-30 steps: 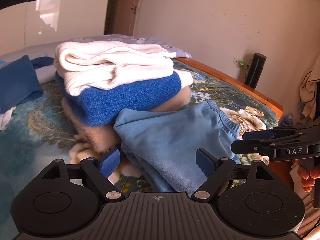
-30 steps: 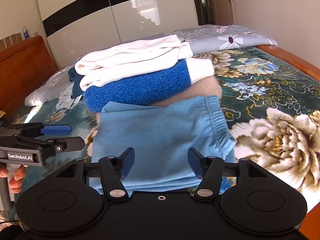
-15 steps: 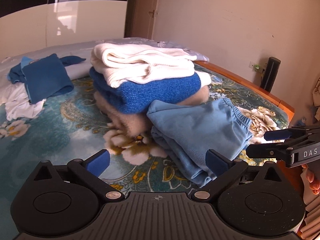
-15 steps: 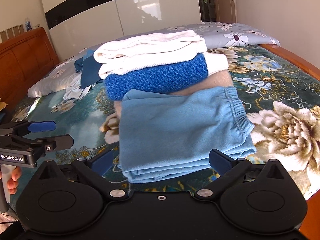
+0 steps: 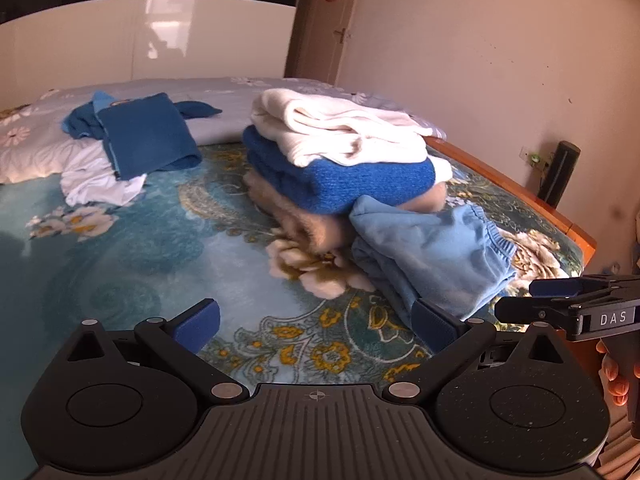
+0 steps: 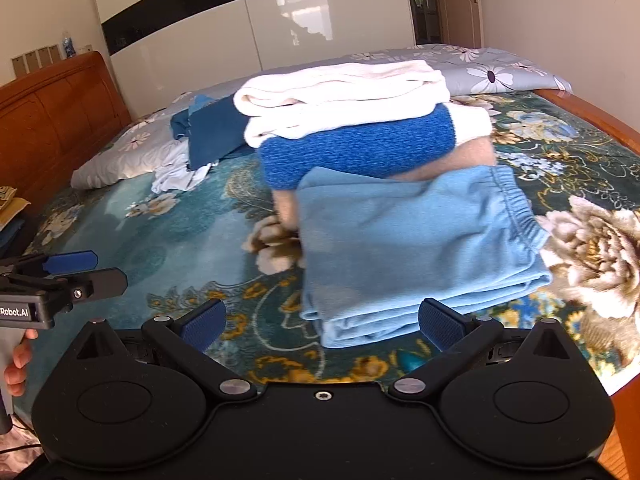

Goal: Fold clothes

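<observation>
Left gripper (image 5: pixel 316 320) spread wide, holding nothing; right gripper (image 6: pixel 322 322) likewise, just short of folded light-blue pants (image 6: pixel 416 248).

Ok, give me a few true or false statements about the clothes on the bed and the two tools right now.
1. The light blue folded garment lies on the bedspread in front of the stack. True.
2. The left tool is clamped on the light blue garment. False: its jaws stand wide apart, with nothing between them.
3. A white garment tops the stack, above a blue knit. True.
4. The right tool is shut. False: its jaws are wide open and empty.
5. The unfolded dark blue clothes sit on top of the stack. False: they lie apart, farther up the bed.
</observation>
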`<action>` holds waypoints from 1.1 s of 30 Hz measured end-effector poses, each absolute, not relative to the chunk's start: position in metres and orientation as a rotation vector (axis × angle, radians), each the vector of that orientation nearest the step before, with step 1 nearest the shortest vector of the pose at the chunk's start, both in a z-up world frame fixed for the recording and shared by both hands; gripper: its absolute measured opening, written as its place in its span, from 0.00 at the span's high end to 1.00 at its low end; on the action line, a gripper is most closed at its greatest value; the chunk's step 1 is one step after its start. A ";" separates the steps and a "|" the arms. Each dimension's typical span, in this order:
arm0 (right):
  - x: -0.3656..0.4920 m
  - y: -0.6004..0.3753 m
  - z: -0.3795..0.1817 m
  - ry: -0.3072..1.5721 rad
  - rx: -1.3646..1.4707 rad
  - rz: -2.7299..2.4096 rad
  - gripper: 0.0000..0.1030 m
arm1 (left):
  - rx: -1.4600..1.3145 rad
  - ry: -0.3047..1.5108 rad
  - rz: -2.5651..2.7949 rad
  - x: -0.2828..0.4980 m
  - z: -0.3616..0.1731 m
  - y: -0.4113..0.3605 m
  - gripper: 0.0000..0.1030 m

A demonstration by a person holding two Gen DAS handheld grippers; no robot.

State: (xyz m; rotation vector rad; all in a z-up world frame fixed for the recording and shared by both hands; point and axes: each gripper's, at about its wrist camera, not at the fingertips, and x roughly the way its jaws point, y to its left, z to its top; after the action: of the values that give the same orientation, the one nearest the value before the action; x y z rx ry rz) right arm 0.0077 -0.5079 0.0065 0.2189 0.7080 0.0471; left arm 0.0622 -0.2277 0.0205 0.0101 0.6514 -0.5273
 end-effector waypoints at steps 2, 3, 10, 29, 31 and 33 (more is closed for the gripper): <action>0.008 -0.496 0.006 0.707 0.210 0.064 0.01 | -0.001 0.648 -0.504 0.060 0.021 -0.216 0.00; 0.009 -0.490 0.006 0.706 0.204 0.073 0.01 | -0.007 0.647 -0.493 0.059 0.022 -0.210 0.00; 0.009 -0.448 0.007 0.691 0.168 0.126 0.01 | -0.040 0.657 -0.396 0.051 0.020 -0.162 0.00; 0.008 -0.376 -0.002 0.685 0.220 0.182 0.01 | -0.106 0.727 -0.229 0.021 -0.002 -0.069 0.00; 0.008 -0.366 -0.003 0.689 0.218 0.194 0.01 | -0.113 0.735 -0.209 0.020 -0.004 -0.061 0.00; 0.008 -0.357 -0.003 0.692 0.219 0.208 0.01 | -0.118 0.741 -0.191 0.019 -0.005 -0.055 0.00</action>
State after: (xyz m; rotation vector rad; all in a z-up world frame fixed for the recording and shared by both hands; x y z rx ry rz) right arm 0.0081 -0.3567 -0.0029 0.2188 0.6925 0.2078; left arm 0.0185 -0.0546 -0.0048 -0.1180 0.7408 -0.1909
